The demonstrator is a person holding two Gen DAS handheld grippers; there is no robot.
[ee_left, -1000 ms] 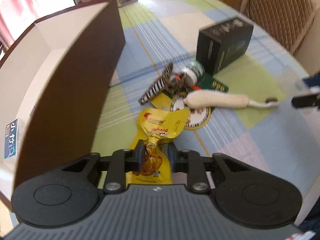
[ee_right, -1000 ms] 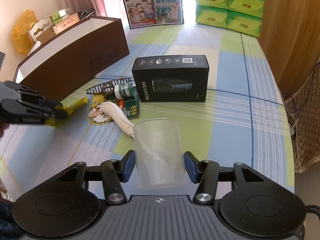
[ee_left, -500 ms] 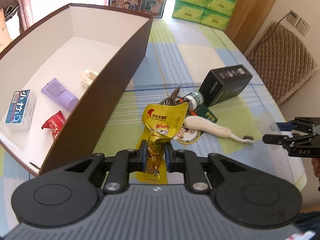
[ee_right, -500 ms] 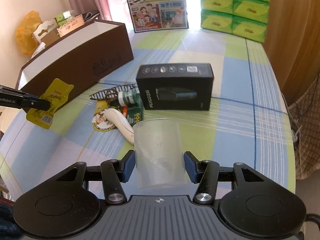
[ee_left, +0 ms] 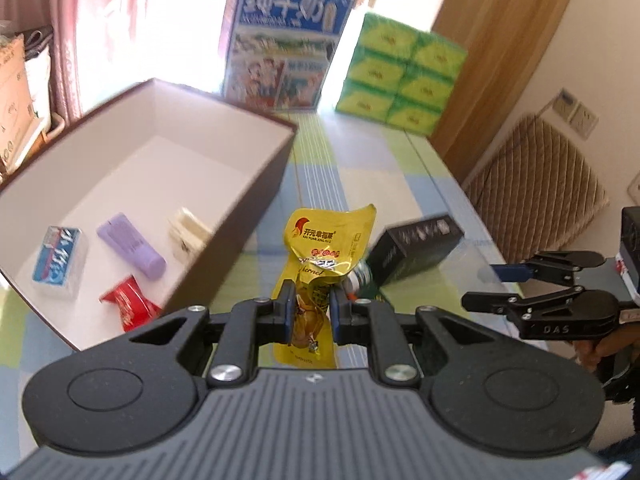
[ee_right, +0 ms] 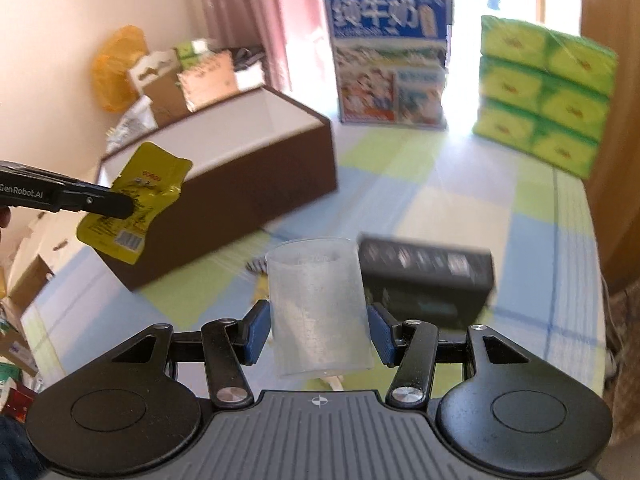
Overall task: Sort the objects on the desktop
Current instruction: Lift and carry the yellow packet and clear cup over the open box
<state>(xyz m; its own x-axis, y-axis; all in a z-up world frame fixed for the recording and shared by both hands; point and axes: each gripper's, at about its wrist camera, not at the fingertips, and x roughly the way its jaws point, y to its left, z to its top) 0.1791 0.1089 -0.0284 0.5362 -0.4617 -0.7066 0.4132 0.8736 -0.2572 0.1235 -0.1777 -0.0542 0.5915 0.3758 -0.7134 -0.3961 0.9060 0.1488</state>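
Left claw (ee_left: 310, 310): closed tight on the yellow snack packet (ee_left: 320, 256), gripping it across its lower half; the packet's top stands up and forward of the pads, its bottom edge hangs below them.
Yellow snack packet, position: held in the air, clear of the table (ee_left: 400, 168), just beside the near corner of the brown box (ee_left: 236, 236); from the right wrist view it shows against the box's outer wall.
Right claw (ee_right: 318, 332): partly open, both blue pads pressed against the sides of a clear plastic cup (ee_right: 318, 308); cup upright, mouth up, lifted off the table.
Right claw, relation to left: seen at the right edge of the left wrist view, well apart from the packet, with part of a hand (ee_left: 600, 346) behind it.
Brown box, contents: a blue-and-white pack (ee_left: 60, 262), a lilac tube (ee_left: 132, 252), a red sachet (ee_left: 128, 306) and a cream-coloured item (ee_left: 188, 236), all lying on its white floor.
Table, remaining items: a black carton (ee_left: 416, 252) lying flat; a small green-capped bottle (ee_left: 362, 280) at its near end, mostly hidden behind the packet. Other small items beyond the cup are too blurred to identify.
Table, far end: a milk carton case (ee_left: 280, 48) and a stack of green tissue packs (ee_left: 400, 76).
Surface: checked cloth in blue, green and cream.
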